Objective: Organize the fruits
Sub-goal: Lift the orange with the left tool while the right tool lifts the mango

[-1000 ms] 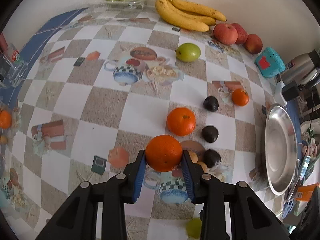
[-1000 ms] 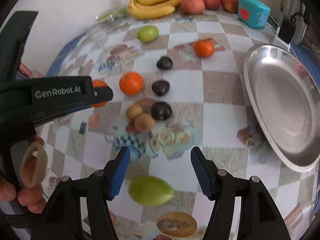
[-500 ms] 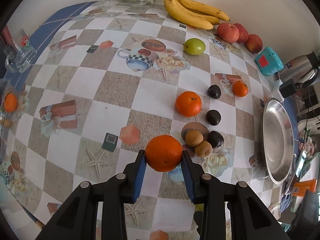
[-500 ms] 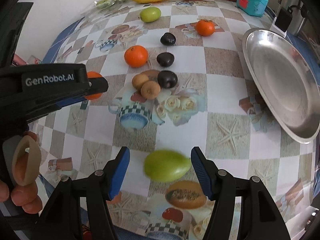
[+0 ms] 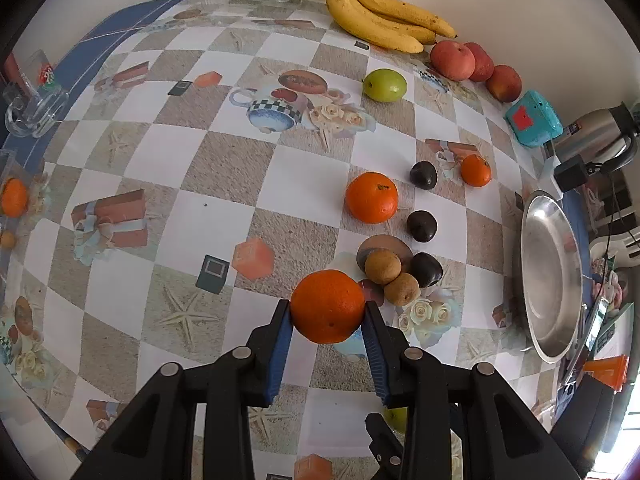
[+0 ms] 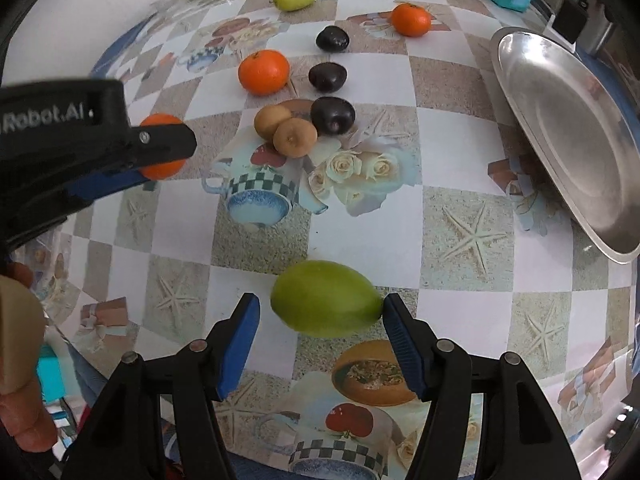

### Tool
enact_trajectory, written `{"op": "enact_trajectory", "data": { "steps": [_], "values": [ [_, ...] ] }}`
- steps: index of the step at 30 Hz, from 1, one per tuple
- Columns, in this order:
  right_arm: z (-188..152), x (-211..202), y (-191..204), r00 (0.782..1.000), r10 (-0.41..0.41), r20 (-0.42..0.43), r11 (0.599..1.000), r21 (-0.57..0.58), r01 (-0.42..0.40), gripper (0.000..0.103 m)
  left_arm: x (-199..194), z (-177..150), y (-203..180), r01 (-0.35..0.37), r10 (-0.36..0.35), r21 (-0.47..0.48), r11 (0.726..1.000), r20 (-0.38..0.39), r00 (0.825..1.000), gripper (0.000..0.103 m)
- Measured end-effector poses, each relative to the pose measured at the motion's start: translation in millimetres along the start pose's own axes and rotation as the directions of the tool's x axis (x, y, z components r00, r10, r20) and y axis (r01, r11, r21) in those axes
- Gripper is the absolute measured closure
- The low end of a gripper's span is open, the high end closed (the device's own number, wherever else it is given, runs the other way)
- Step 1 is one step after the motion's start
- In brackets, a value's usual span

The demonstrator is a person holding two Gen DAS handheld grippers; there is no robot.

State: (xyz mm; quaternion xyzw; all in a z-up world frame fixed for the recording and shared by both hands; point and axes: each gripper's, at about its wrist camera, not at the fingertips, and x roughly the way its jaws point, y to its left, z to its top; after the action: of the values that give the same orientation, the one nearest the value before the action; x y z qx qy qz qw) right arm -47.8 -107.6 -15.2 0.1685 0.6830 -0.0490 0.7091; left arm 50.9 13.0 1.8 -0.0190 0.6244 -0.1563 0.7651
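Note:
My left gripper [image 5: 326, 309] is shut on an orange [image 5: 327, 300], held above the checked tablecloth. In the right wrist view the same gripper [image 6: 162, 145] and its orange [image 6: 159, 121] show at the left. My right gripper [image 6: 320, 305] points down over an oval green fruit [image 6: 326, 298] lying on the cloth. Its jaws stand open around the fruit: the right pad is at the fruit's tip, the left pad is clear of it. A second orange [image 5: 371, 197], a small mandarin [image 5: 475, 170], three dark plums [image 5: 421, 225] and two brown fruits [image 5: 383, 267] lie mid-table.
A steel plate [image 5: 552, 276] sits at the right edge. Bananas [image 5: 384, 26], red peaches [image 5: 452, 60], another green fruit [image 5: 384, 85], a teal box [image 5: 532, 118] and a kettle [image 5: 596, 136] line the back. A glass mug [image 5: 32, 108] stands far left.
My right gripper has tipped and sunk toward the green fruit, which now lies between its fingertips. The left gripper keeps its orange and has barely shifted.

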Motion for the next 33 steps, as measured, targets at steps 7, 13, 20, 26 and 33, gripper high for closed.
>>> {"op": "enact_trajectory", "data": {
  "steps": [7,13,20,26,33],
  "values": [
    [-2,5,-2,1.0,-0.022,-0.012,1.0,-0.002,0.022,0.038,7,0,1,-0.001,0.001,-0.001,1.0,-0.018,1.0,0.066],
    [-6,9,12,0.998,-0.07,-0.006,0.997,-0.032,0.07,0.038,8,0,1,-0.001,0.001,-0.001,1.0,-0.022,1.0,0.066],
    [-9,11,17,0.998,-0.065,0.008,0.997,-0.044,0.066,0.035,11,0,0,0.001,-0.001,-0.003,1.0,-0.027,1.0,0.065],
    [-8,4,8,0.999,-0.026,0.018,0.999,-0.032,0.026,0.046,10,0,0,0.006,-0.006,-0.004,1.0,-0.025,1.0,0.065],
    [-6,-13,7,0.997,0.015,0.08,0.999,-0.034,-0.012,0.046,3,3,2,0.013,-0.013,-0.014,1.0,-0.003,1.0,0.065]
  ]
}}
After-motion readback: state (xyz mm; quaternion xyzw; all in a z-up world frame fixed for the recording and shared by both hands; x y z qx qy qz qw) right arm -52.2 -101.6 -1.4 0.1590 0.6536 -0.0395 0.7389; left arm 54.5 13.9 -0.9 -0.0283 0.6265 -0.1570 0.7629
